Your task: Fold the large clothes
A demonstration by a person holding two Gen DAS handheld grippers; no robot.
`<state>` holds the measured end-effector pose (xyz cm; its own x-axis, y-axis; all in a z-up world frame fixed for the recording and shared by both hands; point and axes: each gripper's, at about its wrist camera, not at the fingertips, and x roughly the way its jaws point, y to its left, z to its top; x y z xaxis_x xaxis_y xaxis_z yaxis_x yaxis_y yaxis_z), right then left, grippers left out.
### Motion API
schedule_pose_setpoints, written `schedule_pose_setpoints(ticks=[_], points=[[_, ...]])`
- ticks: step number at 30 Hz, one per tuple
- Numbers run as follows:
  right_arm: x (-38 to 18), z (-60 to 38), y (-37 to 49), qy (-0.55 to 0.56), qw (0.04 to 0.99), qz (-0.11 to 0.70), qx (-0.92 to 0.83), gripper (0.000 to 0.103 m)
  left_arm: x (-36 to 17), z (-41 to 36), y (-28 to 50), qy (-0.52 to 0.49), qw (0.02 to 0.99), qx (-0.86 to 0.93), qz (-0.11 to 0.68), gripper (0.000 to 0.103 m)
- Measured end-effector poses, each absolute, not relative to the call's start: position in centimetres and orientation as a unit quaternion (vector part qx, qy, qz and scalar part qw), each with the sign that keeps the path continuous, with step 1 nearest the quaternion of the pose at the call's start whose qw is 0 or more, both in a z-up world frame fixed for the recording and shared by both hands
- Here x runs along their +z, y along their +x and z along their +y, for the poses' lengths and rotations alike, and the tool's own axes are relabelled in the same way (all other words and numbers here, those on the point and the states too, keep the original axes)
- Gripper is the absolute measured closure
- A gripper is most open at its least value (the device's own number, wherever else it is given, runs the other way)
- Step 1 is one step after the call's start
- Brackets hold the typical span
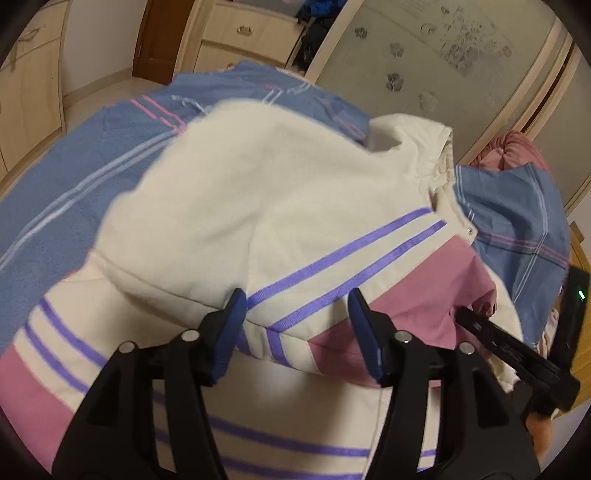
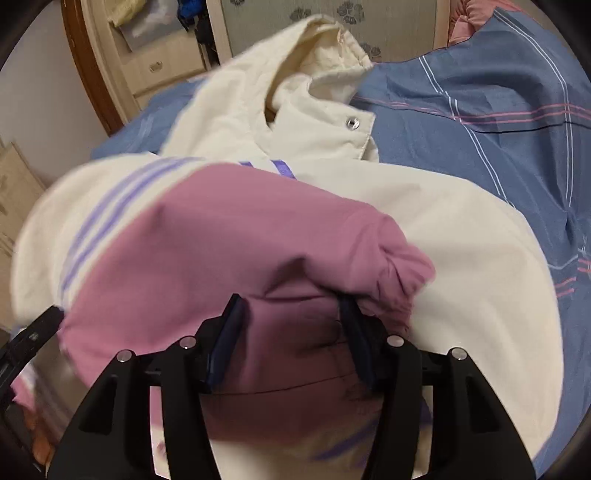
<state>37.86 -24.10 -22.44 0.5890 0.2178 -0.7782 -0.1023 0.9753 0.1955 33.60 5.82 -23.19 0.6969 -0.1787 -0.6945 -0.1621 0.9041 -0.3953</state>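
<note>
The bed (image 1: 74,177) fills most of both views, covered by a blue sheet with white and pink lines. Behind it stand pale wooden drawers (image 1: 243,33) and a frosted panel with paw prints (image 1: 424,62).

The jacket (image 1: 280,192) lies spread on the bed, cream with purple stripes and pink panels. Its hood (image 2: 325,48) points toward the frosted panel, and a metal snap (image 2: 351,122) shows on the collar flap. A cream part is folded over the body in the left wrist view. The pink sleeve (image 2: 258,236) lies across the cream body, its gathered cuff (image 2: 402,273) bunched at the end.

The left gripper (image 1: 295,328) hangs just above the striped seam of the jacket; its blue-padded fingers (image 1: 364,332) stand apart with nothing between them that they press on. The right gripper (image 2: 291,339) sits over the pink sleeve near the cuff; its fingers (image 2: 229,339) are apart, with pink cloth lying between them, not pinched. Whether the pads touch the cloth cannot be told. The right gripper also shows at the right edge of the left wrist view, beside the cuff.
</note>
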Motion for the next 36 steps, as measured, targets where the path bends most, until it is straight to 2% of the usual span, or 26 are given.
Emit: schedule_pose_setpoints(ticks=[1,2,6,9,13,17,18,19,20,21,24,32,34,36], points=[[-21.6,-25.1,36.5,0.083,0.895,0.428,0.096,0.031,-22.4,5.9,33.0,-0.210,0.902,0.000,0.377,0.033],[-20.8,-26.4,35.0,0.098,0.902,0.411,0.091,0.025,-21.8,5.9,32.4,-0.199,0.909,0.008,0.367,0.031],[-21.2,-31.6,31.6,0.118,0.904,0.410,0.030,0.025,-21.4,5.5,31.6,-0.155,0.921,0.020,0.356,0.030],[-24.0,-34.1,31.8,0.119,0.882,0.455,0.007,0.026,-23.2,5.4,32.4,-0.157,0.910,0.020,0.384,0.030],[-26.1,-33.6,33.5,0.050,0.876,0.479,-0.028,0.026,-24.8,5.5,32.8,-0.163,0.898,0.020,0.409,0.030],[-20.6,-31.7,32.7,0.074,0.901,0.426,0.025,0.026,-22.7,6.6,31.3,-0.168,0.909,0.023,0.382,0.026],[-19.3,-31.5,32.8,0.080,0.908,0.410,0.035,0.024,-22.4,6.9,31.0,-0.171,0.910,0.026,0.376,0.022],[-17.6,-31.0,33.5,0.089,0.913,0.394,0.051,0.016,-22.1,7.3,30.9,-0.179,0.911,0.028,0.371,0.021],[-16.7,-30.6,34.3,0.094,0.915,0.388,0.060,0.003,-22.0,7.7,30.7,-0.187,0.910,0.028,0.369,0.021],[-15.5,-29.9,36.4,0.105,0.915,0.382,0.079,0.001,-22.1,8.1,30.7,-0.197,0.907,0.026,0.371,0.021],[-14.9,-28.5,43.3,0.130,0.898,0.406,0.110,0.001,-22.6,8.5,30.8,-0.215,0.901,0.011,0.378,0.021],[-19.3,-26.2,61.6,0.214,0.849,0.480,0.058,0.001,-22.9,9.3,31.2,-0.224,0.897,0.002,0.380,0.021],[-20.6,-25.9,63.9,0.317,0.820,0.464,0.114,0.001,-23.1,9.7,31.5,-0.224,0.897,0.008,0.382,0.021],[-21.0,-24.3,64.9,0.353,0.804,0.456,0.144,0.001,-23.3,10.2,31.6,-0.226,0.895,0.020,0.384,0.021]])
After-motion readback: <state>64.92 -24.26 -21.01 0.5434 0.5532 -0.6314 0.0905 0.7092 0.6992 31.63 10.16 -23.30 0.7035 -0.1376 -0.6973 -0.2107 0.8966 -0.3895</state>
